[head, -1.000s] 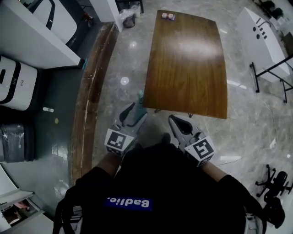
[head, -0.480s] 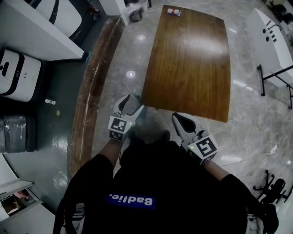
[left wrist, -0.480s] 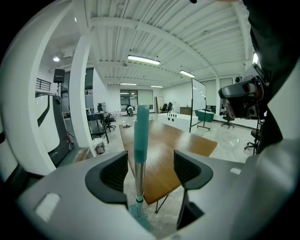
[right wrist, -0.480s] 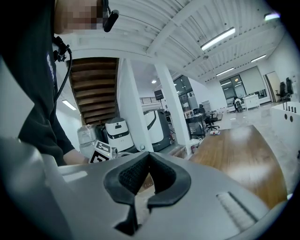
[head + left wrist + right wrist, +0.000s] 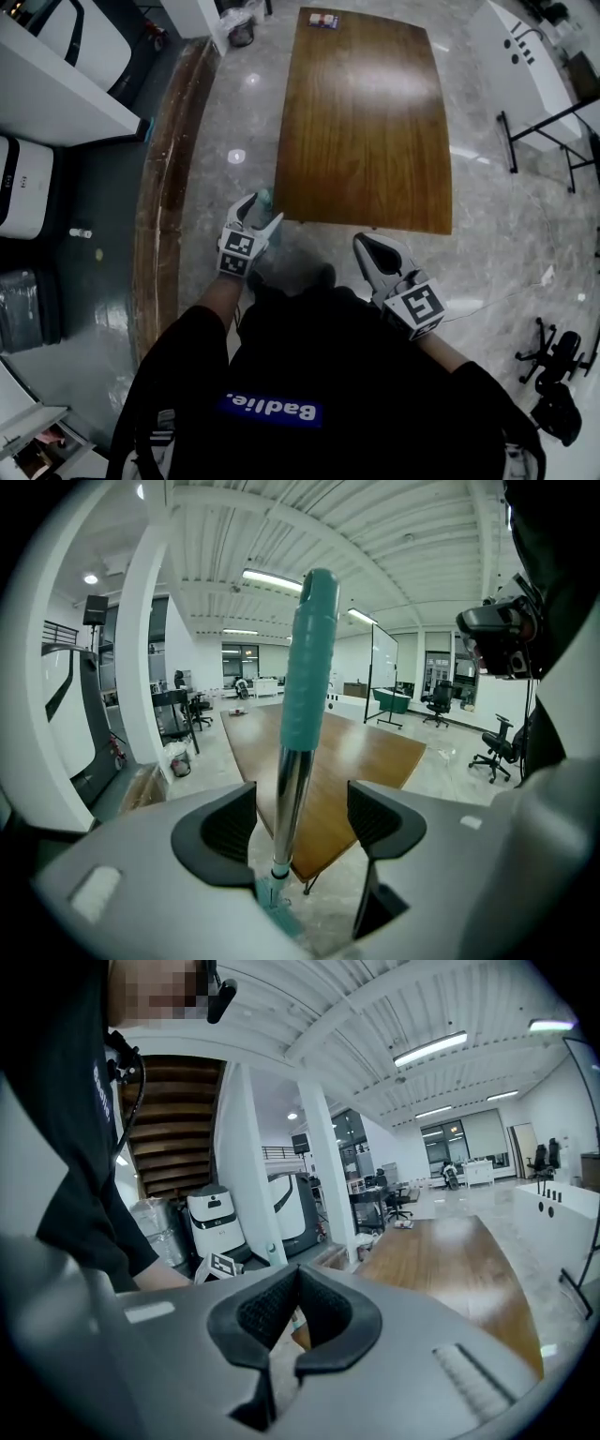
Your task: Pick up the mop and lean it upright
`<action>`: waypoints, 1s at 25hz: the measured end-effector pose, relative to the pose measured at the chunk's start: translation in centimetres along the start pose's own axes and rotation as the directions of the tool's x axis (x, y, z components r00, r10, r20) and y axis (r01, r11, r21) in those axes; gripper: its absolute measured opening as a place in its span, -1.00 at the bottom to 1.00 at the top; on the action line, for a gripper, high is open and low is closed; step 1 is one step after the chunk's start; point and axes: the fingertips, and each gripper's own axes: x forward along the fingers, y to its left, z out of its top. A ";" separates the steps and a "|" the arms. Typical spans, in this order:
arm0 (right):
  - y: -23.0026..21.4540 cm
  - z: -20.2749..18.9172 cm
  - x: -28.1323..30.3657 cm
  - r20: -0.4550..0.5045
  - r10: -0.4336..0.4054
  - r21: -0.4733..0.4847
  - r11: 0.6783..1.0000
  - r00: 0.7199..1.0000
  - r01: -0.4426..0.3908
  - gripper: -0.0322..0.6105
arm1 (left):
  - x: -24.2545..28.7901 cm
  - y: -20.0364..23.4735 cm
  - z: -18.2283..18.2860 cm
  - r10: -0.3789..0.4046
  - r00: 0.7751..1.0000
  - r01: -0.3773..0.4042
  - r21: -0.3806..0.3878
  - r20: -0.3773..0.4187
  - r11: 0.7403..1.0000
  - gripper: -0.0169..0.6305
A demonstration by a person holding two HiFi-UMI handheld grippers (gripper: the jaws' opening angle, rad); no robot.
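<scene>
The mop handle [image 5: 307, 667] has a teal grip over a shiny metal shaft and stands upright between the jaws of my left gripper [image 5: 302, 822]. Those jaws are wide apart, with a gap on each side of the shaft. In the head view the left gripper [image 5: 255, 210] is at the near left corner of the wooden table [image 5: 366, 112], and the mop's teal tip [image 5: 264, 197] shows by the table edge. The mop head is hidden. My right gripper [image 5: 367, 247] hangs near the table's front edge. In its own view the right gripper [image 5: 298, 1274] has its pads together on nothing.
White machines [image 5: 23, 187] and a wrapped bin stand on the dark floor at the left, past a brown curb strip [image 5: 164, 187]. A waste bin [image 5: 241, 33] is at the table's far left. A white counter [image 5: 525, 56] and an office chair [image 5: 553, 361] are at the right.
My left gripper has carried the mop handle forward to the table's near corner and its jaws have spread off the shaft. The right gripper has stayed shut in much the same place.
</scene>
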 end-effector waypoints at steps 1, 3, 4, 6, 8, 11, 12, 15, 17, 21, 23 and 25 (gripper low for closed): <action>0.1 0.2 0.0 -0.005 -0.015 0.002 1.000 1.000 0.015 -0.88 | 0.4 0.1 -0.2 -0.012 1.000 0.012 0.005 -0.004 1.000 0.02; -0.1 0.3 -0.2 -0.010 -0.049 0.010 0.999 0.999 0.049 -0.88 | 1.1 0.4 -0.5 -0.032 0.999 0.032 0.014 -0.010 0.999 0.01; -0.1 0.3 -0.4 -0.012 -0.065 0.014 0.998 0.998 0.065 -0.88 | 1.5 0.5 -0.6 -0.043 0.999 0.043 0.019 -0.012 0.999 0.00; -0.1 0.1 -0.5 -0.015 -0.088 0.015 0.996 0.996 0.089 -0.88 | 2.1 0.6 -1.0 -0.062 0.998 0.063 0.025 -0.019 0.998 -0.01; 0.3 -0.1 -0.4 -0.017 -0.102 0.008 0.995 0.995 0.102 -0.88 | 2.7 0.9 -1.3 -0.079 0.997 0.080 0.033 -0.026 0.996 -0.01; 0.7 -0.1 -0.2 -0.021 -0.127 0.006 0.992 0.992 0.127 -0.88 | 3.3 1.0 -1.3 -0.108 0.994 0.110 0.050 -0.026 0.993 -0.05; 0.7 -0.1 -0.3 -0.024 -0.136 0.008 0.991 0.990 0.137 -0.88 | 3.5 0.9 -1.1 -0.120 0.993 0.121 0.057 -0.022 0.991 -0.08; 0.9 0.1 -0.5 -0.027 -0.166 0.011 0.986 0.986 0.167 -0.88 | 4.0 0.6 -1.0 -0.155 0.988 0.156 0.078 -0.016 0.985 -0.19; 0.9 0.2 -0.8 -0.024 -0.186 0.011 0.983 0.982 0.186 -0.88 | 4.2 0.4 -1.1 -0.173 0.985 0.174 0.092 -0.022 0.980 -0.25; 1.0 0.2 -0.8 -0.027 -0.210 0.021 0.977 0.977 0.210 -0.88 | 4.5 0.1 -1.2 -0.195 0.980 0.197 0.127 -0.032 0.972 -0.39; 1.1 0.1 -0.8 -0.021 -0.212 0.019 0.977 0.977 0.212 -0.88 | 4.6 0.1 -1.2 -0.197 0.980 0.201 0.145 -0.036 0.969 -0.49; 1.1 0.2 -0.6 -0.017 -0.210 0.013 0.978 0.978 0.210 -0.88 | 4.5 0.2 -1.2 -0.191 0.981 0.195 0.158 -0.041 0.968 -0.59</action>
